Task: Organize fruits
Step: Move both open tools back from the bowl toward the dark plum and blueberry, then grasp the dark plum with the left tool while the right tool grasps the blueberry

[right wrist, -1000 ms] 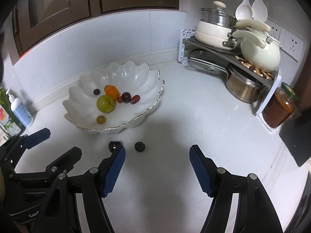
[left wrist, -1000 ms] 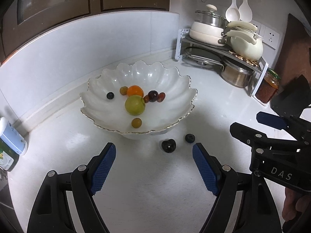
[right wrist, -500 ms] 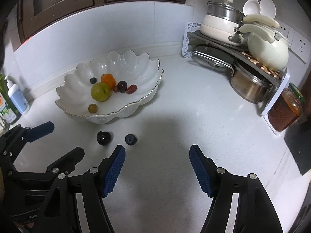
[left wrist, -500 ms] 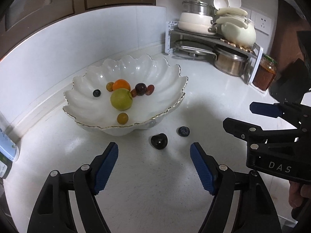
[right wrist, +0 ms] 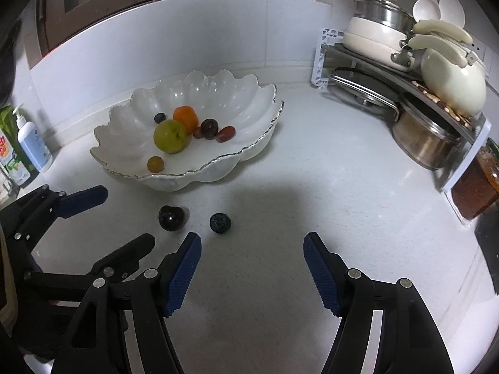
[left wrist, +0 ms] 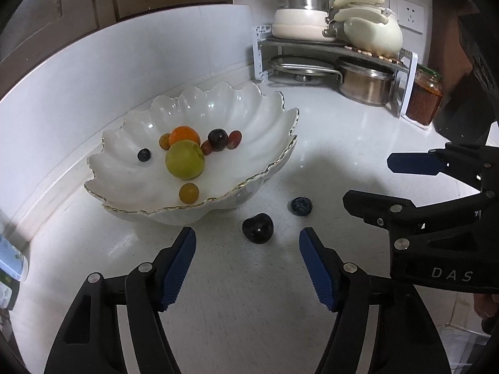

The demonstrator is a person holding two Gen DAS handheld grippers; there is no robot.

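A white scalloped bowl (left wrist: 124,143) (right wrist: 249,106) on the counter holds a green fruit (left wrist: 184,159), an orange (left wrist: 184,134), a blueberry (left wrist: 144,155) and several small dark and yellow fruits. In front of it on the counter lie a dark cherry (left wrist: 258,228) (right wrist: 171,217) and a blueberry (left wrist: 301,206) (right wrist: 220,222). My left gripper (left wrist: 247,240) hovers just short of the cherry, its jaws closing with nothing between them. My right gripper (right wrist: 252,243) stands open, just short of the loose blueberry and slightly to its right. Each gripper shows at the side of the other's view.
A corner rack (left wrist: 336,46) at the back right carries pots, a lid and a cream kettle. A jar of red preserve (left wrist: 423,98) stands beside it. Bottles (right wrist: 28,146) stand at the far left by the wall.
Both grippers have come down and closer to the two loose fruits on the counter. The left gripper's jaws have narrowed. The right gripper's gap is unchanged.
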